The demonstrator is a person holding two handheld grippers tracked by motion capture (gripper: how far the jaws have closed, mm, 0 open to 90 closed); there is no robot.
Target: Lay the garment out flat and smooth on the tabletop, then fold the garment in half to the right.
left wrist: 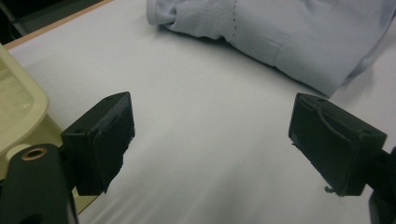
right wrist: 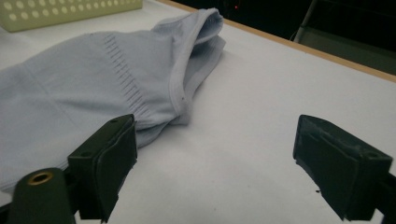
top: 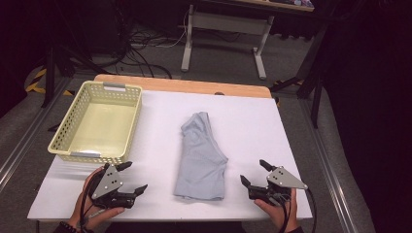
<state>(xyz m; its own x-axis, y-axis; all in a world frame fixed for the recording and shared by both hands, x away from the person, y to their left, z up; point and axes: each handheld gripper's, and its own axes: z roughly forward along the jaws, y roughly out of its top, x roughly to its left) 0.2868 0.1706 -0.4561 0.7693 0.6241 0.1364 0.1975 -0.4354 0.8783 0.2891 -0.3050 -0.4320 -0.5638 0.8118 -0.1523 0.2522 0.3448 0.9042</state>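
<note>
Folded pale-blue knit shirt [top: 201,158], ribbed stitching visible in right gripper view; left gripper [top: 132,177] and right gripper [top: 253,173] flanking it, jaws wide, empty.

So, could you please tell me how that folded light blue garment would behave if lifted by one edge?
The garment would probably droop and unfold, since its soft knit already lies creased. It looks thin, so likely light. Pushed, it would probably bunch rather than slide.

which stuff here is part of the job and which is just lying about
Part of the job:
- light blue garment, folded on the table
- left gripper, open, beside it
- right gripper, open, beside it
- yellow basket, possibly where it goes

Just lying about:
- cables on the floor
- white desk frame behind
</note>
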